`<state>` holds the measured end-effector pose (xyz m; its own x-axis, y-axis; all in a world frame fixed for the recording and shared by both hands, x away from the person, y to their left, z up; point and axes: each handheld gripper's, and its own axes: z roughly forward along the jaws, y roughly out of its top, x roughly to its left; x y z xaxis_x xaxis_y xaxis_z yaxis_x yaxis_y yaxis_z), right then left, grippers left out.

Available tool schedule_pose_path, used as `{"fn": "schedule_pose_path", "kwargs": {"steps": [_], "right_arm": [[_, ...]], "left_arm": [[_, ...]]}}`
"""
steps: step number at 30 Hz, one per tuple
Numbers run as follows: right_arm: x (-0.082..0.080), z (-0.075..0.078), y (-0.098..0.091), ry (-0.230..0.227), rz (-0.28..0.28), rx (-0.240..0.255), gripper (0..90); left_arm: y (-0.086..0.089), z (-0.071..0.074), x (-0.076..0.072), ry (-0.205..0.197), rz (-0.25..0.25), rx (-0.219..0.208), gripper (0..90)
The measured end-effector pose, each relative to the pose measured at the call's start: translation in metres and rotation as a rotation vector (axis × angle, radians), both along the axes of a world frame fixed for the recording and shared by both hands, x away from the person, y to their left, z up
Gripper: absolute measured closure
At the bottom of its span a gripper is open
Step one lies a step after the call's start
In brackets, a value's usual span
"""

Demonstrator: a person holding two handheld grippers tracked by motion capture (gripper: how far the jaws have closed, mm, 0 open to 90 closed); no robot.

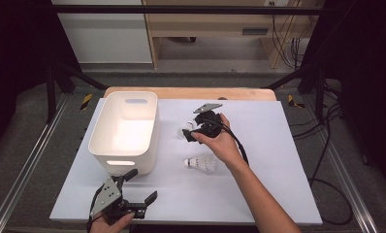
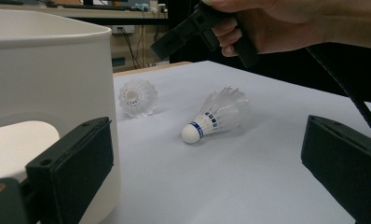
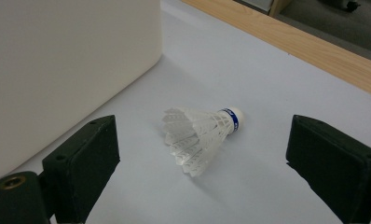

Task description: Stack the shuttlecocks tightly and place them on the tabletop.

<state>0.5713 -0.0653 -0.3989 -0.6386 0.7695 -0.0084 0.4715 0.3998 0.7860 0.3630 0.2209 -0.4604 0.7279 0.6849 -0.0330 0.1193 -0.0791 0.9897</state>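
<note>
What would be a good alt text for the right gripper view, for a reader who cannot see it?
A white shuttlecock lies on its side on the white table, between the two open black fingers of the right gripper. Its cork tip points away from the camera, and a white bin stands at the left.

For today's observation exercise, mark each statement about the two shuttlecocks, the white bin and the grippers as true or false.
1. Both shuttlecocks lie on the table. True: far shuttlecock, near shuttlecock.
2. The right gripper grips a shuttlecock. False: its jaws are open around the far one.
3. The white bin holds a shuttlecock. False: it looks empty.
4. The left gripper is open. True.
</note>
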Motion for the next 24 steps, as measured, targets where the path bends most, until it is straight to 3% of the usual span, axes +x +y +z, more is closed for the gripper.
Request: {"fn": "schedule_pose_path", "kwargs": {"steps": [6,24], "right_arm": [[0.011,-0.005,0.005,0.014,-0.023,0.004,11.0],[0.026,-0.025,0.019,0.032,-0.040,-0.064,20.1]], "left_arm": [[0.000,0.000,0.000,0.003,0.000,0.000,2.3],[0.000,-0.001,0.001,0.003,-0.002,0.002,2.3]]}}
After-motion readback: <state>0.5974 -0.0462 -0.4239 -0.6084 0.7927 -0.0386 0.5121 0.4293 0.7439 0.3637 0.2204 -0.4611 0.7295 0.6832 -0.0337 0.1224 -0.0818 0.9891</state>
